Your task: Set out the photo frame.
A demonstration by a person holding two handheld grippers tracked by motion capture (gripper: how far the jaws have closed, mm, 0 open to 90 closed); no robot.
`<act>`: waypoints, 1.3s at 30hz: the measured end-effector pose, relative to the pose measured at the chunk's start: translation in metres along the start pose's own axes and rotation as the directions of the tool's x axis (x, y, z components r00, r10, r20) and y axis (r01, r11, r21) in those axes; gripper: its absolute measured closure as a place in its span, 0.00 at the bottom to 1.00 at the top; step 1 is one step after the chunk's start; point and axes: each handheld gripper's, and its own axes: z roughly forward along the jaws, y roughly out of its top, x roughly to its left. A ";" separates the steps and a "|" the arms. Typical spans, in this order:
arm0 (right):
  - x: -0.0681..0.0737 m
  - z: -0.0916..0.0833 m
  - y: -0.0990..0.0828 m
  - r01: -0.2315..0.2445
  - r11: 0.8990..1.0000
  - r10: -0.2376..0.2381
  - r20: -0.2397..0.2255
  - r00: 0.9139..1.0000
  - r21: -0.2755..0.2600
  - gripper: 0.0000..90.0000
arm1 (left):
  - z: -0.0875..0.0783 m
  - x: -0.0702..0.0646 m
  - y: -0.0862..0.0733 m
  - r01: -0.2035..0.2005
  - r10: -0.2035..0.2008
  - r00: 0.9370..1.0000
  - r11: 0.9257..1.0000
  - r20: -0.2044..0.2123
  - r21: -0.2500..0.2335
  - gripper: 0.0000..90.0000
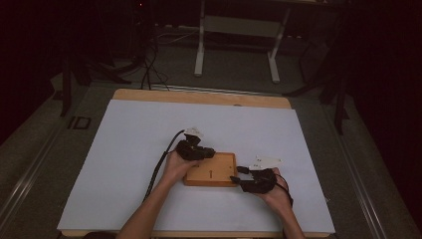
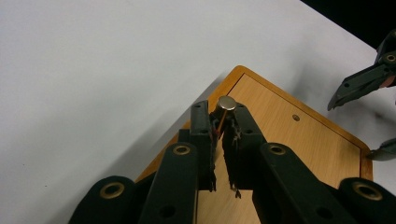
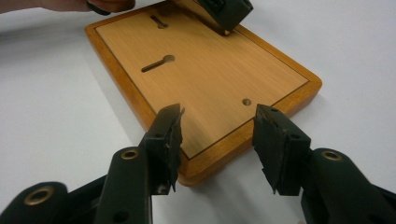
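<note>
On the white-covered desk (image 1: 129,149) lies a wooden plaque (image 3: 210,74), back up, keyhole slots showing: stiff, flat, best held by its rim. The right tongs (image 3: 217,140) gape around its near corner without pressing. The left tongs (image 2: 219,135) pinch a small flat-headed pin (image 2: 227,103), light and easily dropped.

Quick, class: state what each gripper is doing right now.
Left gripper: closed on a small metal pin above the wooden board.
Right gripper: open, holding nothing.
</note>
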 end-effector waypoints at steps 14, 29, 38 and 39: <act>0.004 -0.001 0.000 0.028 1.000 -0.028 -0.010 1.000 -0.010 0.33 | 0.001 0.006 0.003 0.048 -0.049 0.998 0.999 0.035 0.014 0.92; 0.004 0.008 -0.004 0.036 0.999 -0.036 0.007 0.999 0.026 0.24 | 0.002 0.013 0.007 0.097 -0.099 0.993 0.994 0.062 0.041 0.92; 0.007 0.015 -0.006 0.059 0.997 -0.061 0.030 0.998 0.051 0.24 | 0.003 0.014 0.008 0.101 -0.104 0.993 0.994 0.063 0.045 0.93; 0.007 0.015 -0.006 0.061 0.997 -0.062 0.035 0.997 0.051 0.24 | 0.004 0.014 0.008 0.103 -0.105 0.992 0.994 0.065 0.046 0.93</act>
